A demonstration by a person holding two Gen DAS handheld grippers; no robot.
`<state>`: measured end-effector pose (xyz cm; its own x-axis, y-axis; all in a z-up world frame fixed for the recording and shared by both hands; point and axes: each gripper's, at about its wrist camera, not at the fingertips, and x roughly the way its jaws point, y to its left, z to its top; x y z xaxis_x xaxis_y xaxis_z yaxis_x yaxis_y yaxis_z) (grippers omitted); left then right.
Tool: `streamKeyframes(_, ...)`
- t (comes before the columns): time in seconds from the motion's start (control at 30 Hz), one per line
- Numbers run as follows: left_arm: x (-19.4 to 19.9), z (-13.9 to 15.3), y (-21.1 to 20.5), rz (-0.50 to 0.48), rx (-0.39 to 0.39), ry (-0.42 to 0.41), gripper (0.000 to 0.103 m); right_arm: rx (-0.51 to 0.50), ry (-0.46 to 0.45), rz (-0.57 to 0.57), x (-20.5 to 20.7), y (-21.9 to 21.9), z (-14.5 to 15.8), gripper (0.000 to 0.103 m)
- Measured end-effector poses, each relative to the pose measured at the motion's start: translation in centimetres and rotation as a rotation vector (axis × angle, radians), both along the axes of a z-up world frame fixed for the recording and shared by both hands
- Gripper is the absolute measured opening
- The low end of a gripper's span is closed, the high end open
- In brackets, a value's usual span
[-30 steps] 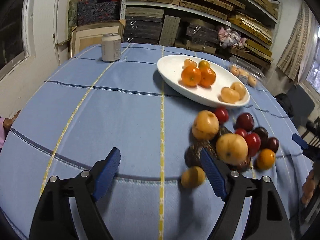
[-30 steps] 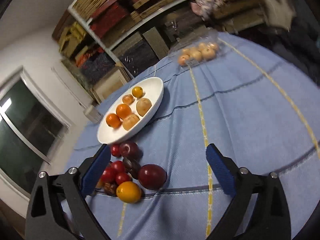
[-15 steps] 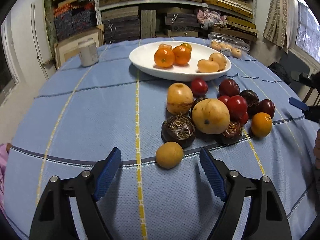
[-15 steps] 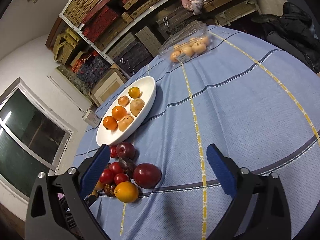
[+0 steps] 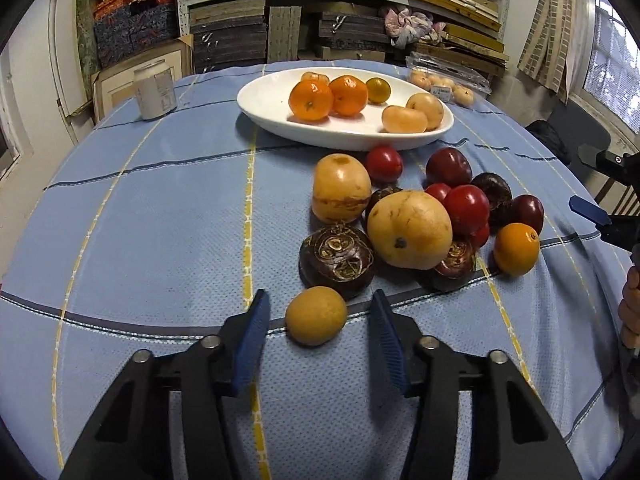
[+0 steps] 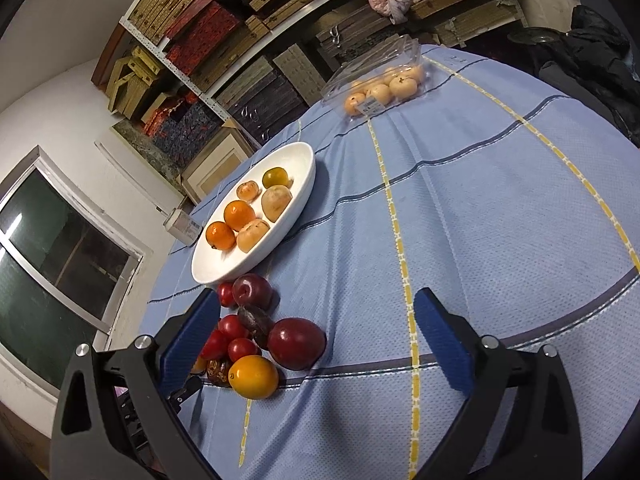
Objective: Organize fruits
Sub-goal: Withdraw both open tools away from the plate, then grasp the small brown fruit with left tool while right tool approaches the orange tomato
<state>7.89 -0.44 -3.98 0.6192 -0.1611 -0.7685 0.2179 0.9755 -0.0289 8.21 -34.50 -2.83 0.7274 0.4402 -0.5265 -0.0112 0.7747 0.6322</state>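
A small yellow-brown fruit point(image 5: 316, 315) lies on the blue cloth between the blue pads of my left gripper point(image 5: 319, 305). The jaws are closing, with a gap still showing on each side of the fruit. Just beyond it is a pile: a dark brown bulb point(image 5: 337, 258), two big yellow fruits point(image 5: 408, 230), red tomatoes point(image 5: 466, 208), plums and an orange point(image 5: 516, 249). The white oval plate point(image 5: 272, 108) behind holds several orange and yellow fruits. My right gripper point(image 6: 316, 300) hovers open over the pile's right side, near a plum point(image 6: 296, 343) and the orange point(image 6: 253, 376).
A white can point(image 5: 155, 89) stands at the table's far left. A clear plastic box of pale fruits point(image 6: 380, 80) sits at the far edge. A hand point(image 5: 630, 312) shows at the right edge. Shelves of stacked boxes fill the back wall.
My left gripper swung to face the small yellow-brown fruit, came lower and closer, and its jaws narrowed around it. The right gripper stayed open and barely moved.
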Motion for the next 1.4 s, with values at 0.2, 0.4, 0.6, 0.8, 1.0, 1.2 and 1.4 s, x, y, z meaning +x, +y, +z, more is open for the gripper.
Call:
streamKeyframes(0.2, 0.1, 0.0, 0.3, -0.006, -0.026, 0.002, 0.038, -0.002, 0.004, 0.003, -0.1, 0.1, -0.1, 0.095)
streamKeyframes(0.4, 0.1, 0.1, 0.8, 0.007, -0.052, 0.000, 0.029, -0.035, -0.032, 0.042, -1.0, 1.1, 0.4, 0.095)
streamKeyframes(0.6, -0.3, 0.8, 2.0, 0.052, -0.050, -0.035, 0.029, -0.166, -0.117, 0.113, -3.8, 3.8, 1.4, 0.095)
streamKeyframes(0.8, -0.7, 0.9, 2.0, 0.054, -0.047, -0.040, 0.029, -0.347, -0.192, 0.198, -5.3, 7.6, 2.0, 0.092)
streamKeyframes(1.0, -0.8, 0.9, 1.9, 0.050, -0.044, -0.039, 0.029, -0.500, -0.183, 0.329, -5.3, 11.6, 0.8, 0.058)
streamKeyframes(1.2, -0.8, 0.8, 1.7, 0.042, -0.046, -0.033, 0.029, -0.486, -0.153, 0.337, -4.6, 12.0, 0.3, 0.058)
streamKeyframes(1.4, -0.9, 0.8, 1.5, 0.035, -0.045, -0.033, 0.029, -0.480, -0.108, 0.360, -3.3, 12.7, -0.2, 0.053)
